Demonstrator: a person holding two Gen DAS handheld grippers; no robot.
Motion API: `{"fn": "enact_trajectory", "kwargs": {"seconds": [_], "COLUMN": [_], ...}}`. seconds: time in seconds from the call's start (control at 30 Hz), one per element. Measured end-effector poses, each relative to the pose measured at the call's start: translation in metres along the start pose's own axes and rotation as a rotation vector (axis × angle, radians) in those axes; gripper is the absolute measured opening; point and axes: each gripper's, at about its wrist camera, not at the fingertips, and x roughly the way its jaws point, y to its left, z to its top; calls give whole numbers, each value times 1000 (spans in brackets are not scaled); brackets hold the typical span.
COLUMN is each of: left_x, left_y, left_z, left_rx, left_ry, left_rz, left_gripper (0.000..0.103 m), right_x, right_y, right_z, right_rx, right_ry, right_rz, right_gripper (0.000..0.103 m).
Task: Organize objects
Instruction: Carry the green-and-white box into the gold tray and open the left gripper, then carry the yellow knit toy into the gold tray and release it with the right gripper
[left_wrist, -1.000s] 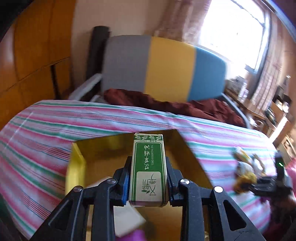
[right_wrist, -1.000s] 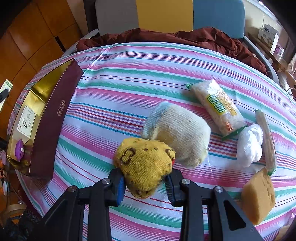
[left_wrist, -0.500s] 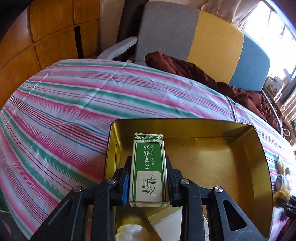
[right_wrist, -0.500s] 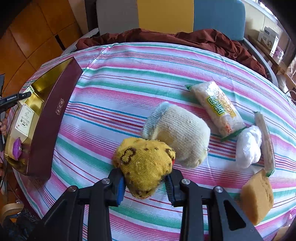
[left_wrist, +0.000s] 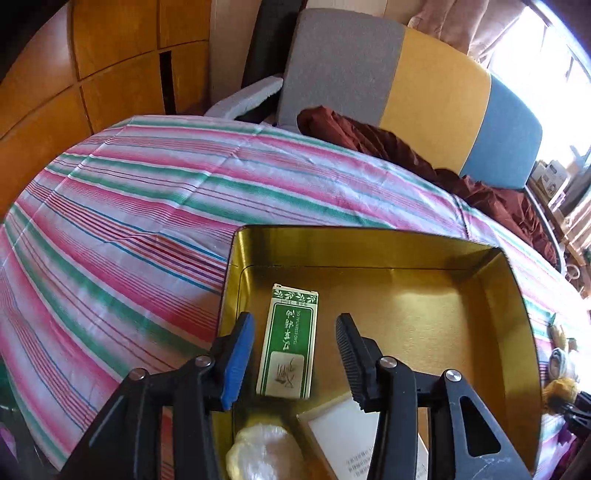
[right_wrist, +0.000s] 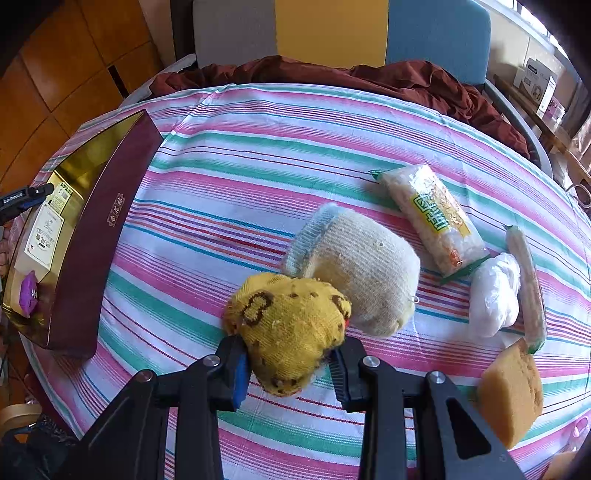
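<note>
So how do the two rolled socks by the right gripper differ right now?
The yellow sock is clamped between the pads of the right gripper; the cream sock lies free on the striped cloth, just behind it. The yellow sock has dark brown markings; the cream sock is plain with a pale blue cuff. The cream sock looks bulkier. Both are knitted and bundled up, and they touch.

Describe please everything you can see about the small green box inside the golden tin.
The small green box is a slim carton, it looks like cardboard, green with a white border, a leaf band at its far end, white characters and a pale panel with a drawing. It lies flat, face up, on the floor of the golden tin, near the left wall. It sits between the opening jaws of the left gripper, whose pads do not touch it. A white box lies close by its near end.
</note>
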Motion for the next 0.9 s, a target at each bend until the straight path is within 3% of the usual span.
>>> {"fn": "enact_trajectory", "kwargs": {"seconds": [0.13,0.33,0.57,0.8,0.9], "left_x": [-42,-102,-126,-129,-132], "left_y": [-3,-14,-11,-2,6], "left_z": [-13,-60,-110,-126,-126], "left_rx": [2,60,65,16,-12], "left_ry": [-88,-203,-207,-201,-210], "left_rz": [-9,-39,-71,-59,-55], "left_gripper": [49,54,56,56,64], "right_x": [1,-1,-20,-64,-72], "right_y": [3,8,26,99,144], "right_z": [0,1,3,20,26], "right_rx": [-7,7,50,-32,-98], "right_ry": [0,-2,-61,-199,-231], "right_rz": [-16,-52,-45,94,175], "right_gripper": [35,34,34,34,34]}}
